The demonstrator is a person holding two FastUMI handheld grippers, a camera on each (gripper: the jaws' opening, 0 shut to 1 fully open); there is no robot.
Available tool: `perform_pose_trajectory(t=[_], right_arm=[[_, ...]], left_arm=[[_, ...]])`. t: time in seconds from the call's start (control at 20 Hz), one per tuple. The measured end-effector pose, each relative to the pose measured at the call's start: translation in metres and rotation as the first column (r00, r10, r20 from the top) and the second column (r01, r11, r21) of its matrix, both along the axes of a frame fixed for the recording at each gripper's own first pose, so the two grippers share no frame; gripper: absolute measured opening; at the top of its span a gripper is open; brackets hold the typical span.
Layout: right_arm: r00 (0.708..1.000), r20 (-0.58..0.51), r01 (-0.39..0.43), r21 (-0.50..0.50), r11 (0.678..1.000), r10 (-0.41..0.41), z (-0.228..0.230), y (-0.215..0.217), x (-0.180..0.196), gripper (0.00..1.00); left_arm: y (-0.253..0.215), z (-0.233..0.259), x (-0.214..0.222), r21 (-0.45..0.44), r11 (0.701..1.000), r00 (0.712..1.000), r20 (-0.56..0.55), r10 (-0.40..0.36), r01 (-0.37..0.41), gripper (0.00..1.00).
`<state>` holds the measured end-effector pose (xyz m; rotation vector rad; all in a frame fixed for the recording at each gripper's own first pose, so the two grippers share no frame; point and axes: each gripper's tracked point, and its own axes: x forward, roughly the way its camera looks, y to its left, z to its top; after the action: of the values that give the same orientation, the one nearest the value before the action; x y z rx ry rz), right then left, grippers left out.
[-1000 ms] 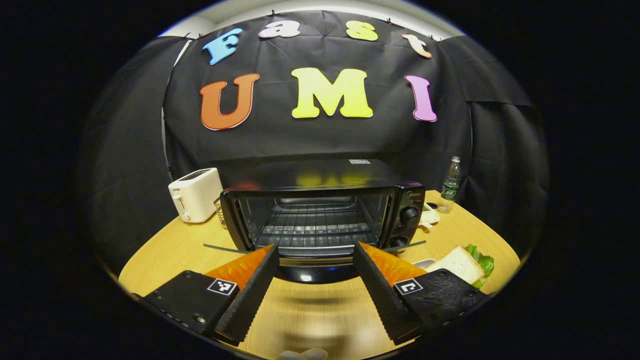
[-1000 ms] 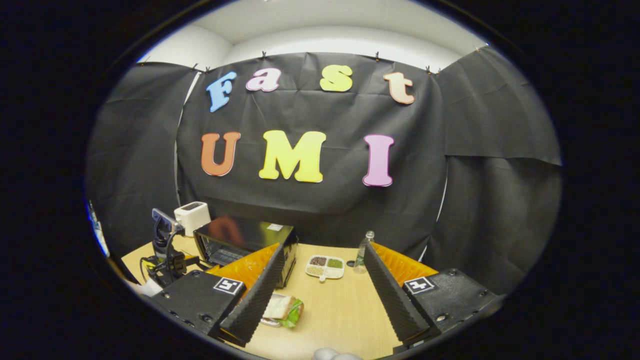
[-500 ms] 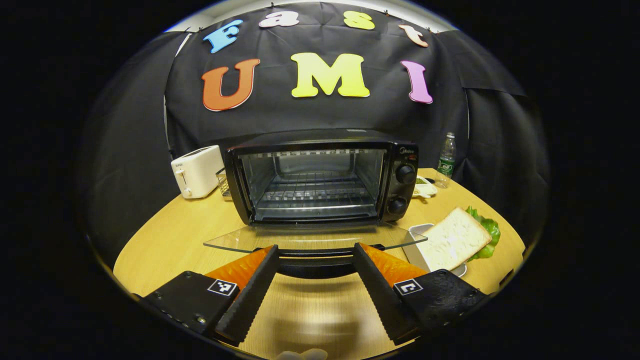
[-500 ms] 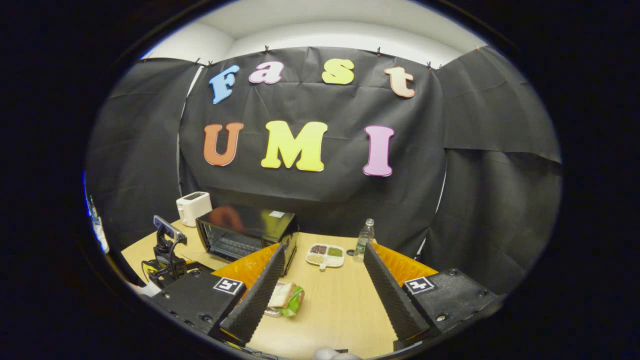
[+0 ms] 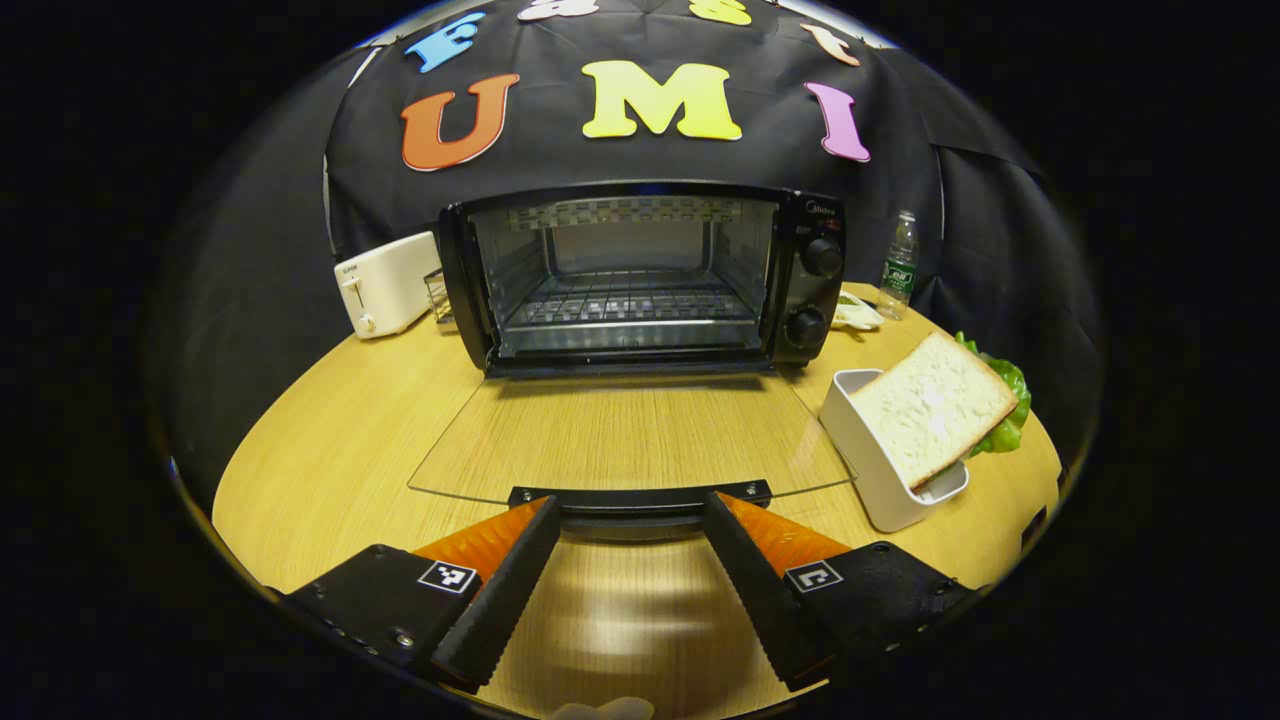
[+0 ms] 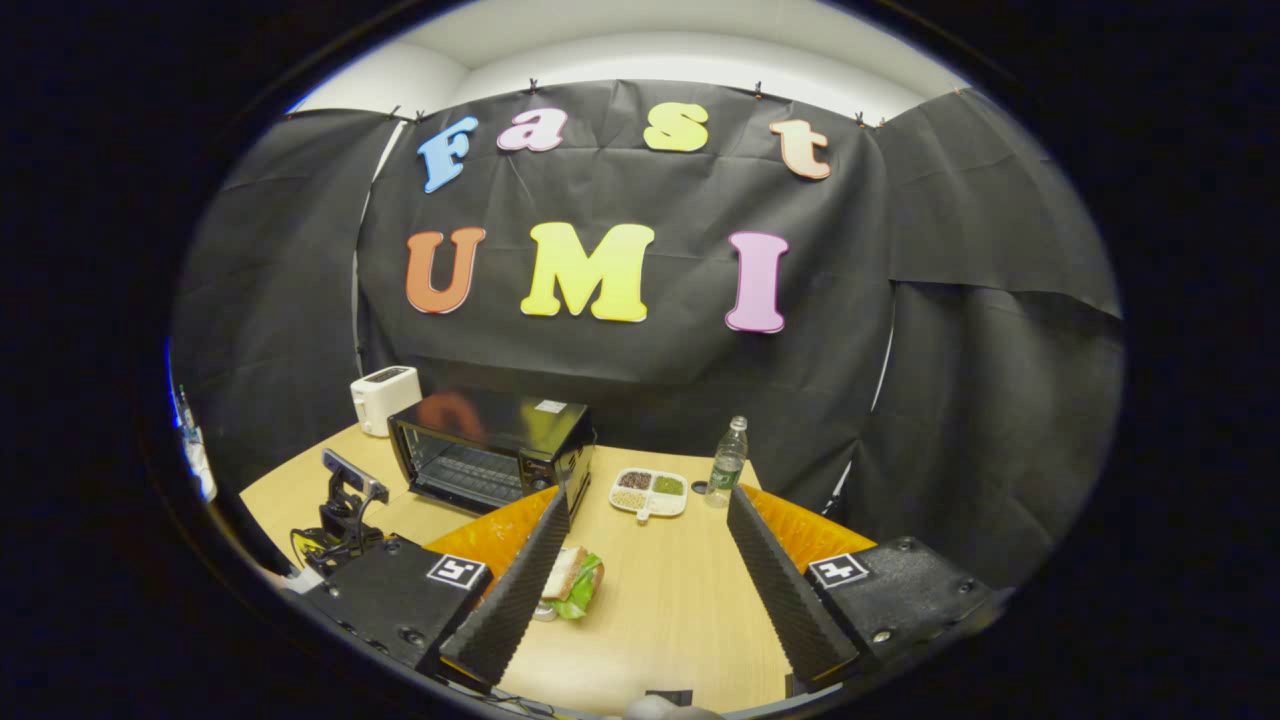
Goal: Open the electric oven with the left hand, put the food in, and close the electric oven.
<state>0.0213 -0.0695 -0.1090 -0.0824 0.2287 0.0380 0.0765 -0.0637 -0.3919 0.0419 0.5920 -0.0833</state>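
Observation:
The black electric oven (image 5: 640,270) stands open at the back of the wooden table, its wire rack bare. Its glass door (image 5: 630,440) lies flat toward me. The door handle (image 5: 640,497) sits just beyond the tips of my left gripper (image 5: 632,505), which is open, its fingers spread wide and not pressing on the handle. A sandwich (image 5: 930,405) of white bread and lettuce leans on a white dish (image 5: 870,450) right of the door. My right gripper (image 6: 648,505) hovers open above the table, with the sandwich (image 6: 572,580) by its left finger and the oven (image 6: 490,450) farther left.
A white toaster (image 5: 385,285) stands left of the oven. A water bottle (image 5: 898,265) and a small plate (image 5: 858,312) are to its right. A divided snack tray (image 6: 650,493) lies near the bottle (image 6: 727,462). The table's edge curves close on both sides.
The oven door has swung down from part open to flat on the table. My left gripper came down and back with the handle. The right gripper's view shifted slightly.

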Motion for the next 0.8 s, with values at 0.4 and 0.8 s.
perform_pose_trajectory(t=[0.4,0.8], right_arm=[[1.000,-0.013,-0.019,0.014,1.000,0.019,-0.004,-0.002,0.010,0.97],[0.998,-0.039,-0.040,0.012,0.999,0.040,-0.024,0.010,0.019,1.00]], left_arm=[[0.006,0.021,-0.003,0.017,0.999,0.998,0.048,0.029,-0.030,0.96],[0.033,0.143,-0.028,0.002,0.998,0.972,0.228,0.060,-0.062,0.96]])
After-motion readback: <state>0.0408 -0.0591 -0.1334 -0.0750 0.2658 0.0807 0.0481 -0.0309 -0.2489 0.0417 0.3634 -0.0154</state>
